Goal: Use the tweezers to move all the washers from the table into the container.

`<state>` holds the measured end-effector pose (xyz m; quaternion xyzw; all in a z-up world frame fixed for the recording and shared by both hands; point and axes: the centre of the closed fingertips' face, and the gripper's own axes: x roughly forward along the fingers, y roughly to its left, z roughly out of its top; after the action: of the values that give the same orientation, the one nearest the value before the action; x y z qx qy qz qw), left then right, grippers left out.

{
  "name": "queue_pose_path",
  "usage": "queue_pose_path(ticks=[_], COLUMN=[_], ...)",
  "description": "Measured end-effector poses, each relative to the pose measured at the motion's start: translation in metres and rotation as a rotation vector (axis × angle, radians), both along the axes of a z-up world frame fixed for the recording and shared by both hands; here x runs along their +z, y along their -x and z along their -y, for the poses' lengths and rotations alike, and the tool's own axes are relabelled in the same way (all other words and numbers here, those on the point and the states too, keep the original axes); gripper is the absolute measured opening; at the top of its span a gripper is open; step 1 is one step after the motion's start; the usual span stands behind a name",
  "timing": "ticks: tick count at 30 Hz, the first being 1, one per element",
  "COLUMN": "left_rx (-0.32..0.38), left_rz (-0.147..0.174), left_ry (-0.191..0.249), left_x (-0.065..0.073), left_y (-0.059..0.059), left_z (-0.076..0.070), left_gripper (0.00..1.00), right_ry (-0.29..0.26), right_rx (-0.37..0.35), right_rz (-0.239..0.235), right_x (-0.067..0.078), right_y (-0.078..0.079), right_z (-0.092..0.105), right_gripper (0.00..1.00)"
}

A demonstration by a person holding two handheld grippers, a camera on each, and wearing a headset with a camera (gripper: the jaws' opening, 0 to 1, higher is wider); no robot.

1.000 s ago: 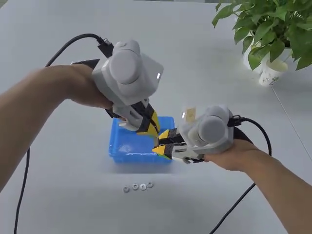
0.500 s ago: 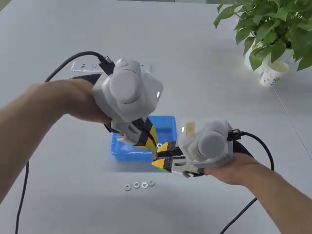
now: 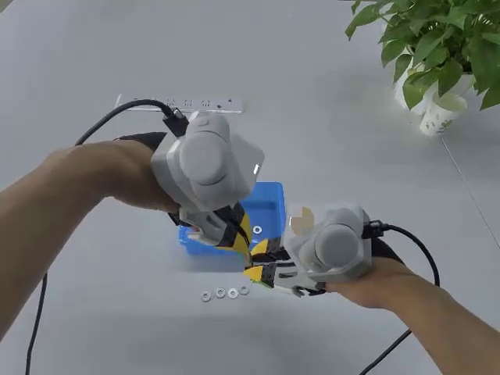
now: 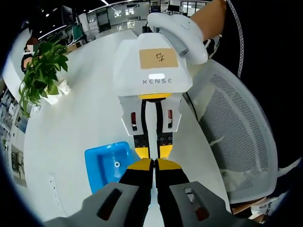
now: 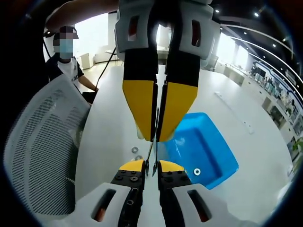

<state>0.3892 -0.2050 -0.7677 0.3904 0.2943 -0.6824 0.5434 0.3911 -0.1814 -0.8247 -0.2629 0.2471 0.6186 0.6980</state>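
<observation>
4 washers (image 3: 225,293) lie in a row on the table (image 3: 351,101), just in front of the blue container (image 3: 269,205). 1 more washer (image 3: 257,230) sits inside it already. The left gripper (image 3: 244,238) and the right gripper (image 3: 258,269) meet tip to tip above the container's near edge. In the right gripper view, thin tweezers (image 5: 152,146) run between both pairs of jaws, which look pressed shut on them. I think 1 gripper should hold them firmly while the tips go down slowly to the nearest washer. Squeeze gently, or it may pop away.
</observation>
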Motion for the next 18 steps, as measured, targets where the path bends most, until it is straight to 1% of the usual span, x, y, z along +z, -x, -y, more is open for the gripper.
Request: queue_pose_path(ticks=[3,11,18], left_rx=[0.000,0.007,0.011], left_rz=[-0.005,-0.012,-0.024], left_ry=[-0.001,-0.002,-0.005], left_x=[-0.005,-0.010,-0.016], left_y=[0.002,0.004,0.008], left_z=[0.000,-0.003,-0.004], left_gripper=[0.04,0.04,0.04], right_ry=[0.006,0.003,0.014], right_rx=[0.006,0.011,0.027], right_rz=[-0.006,-0.016,-0.019], right_x=[-0.003,-0.009,-0.015], right_y=[0.002,0.006,0.010], right_z=[0.000,-0.003,-0.004], right_gripper=[0.11,0.11,0.11])
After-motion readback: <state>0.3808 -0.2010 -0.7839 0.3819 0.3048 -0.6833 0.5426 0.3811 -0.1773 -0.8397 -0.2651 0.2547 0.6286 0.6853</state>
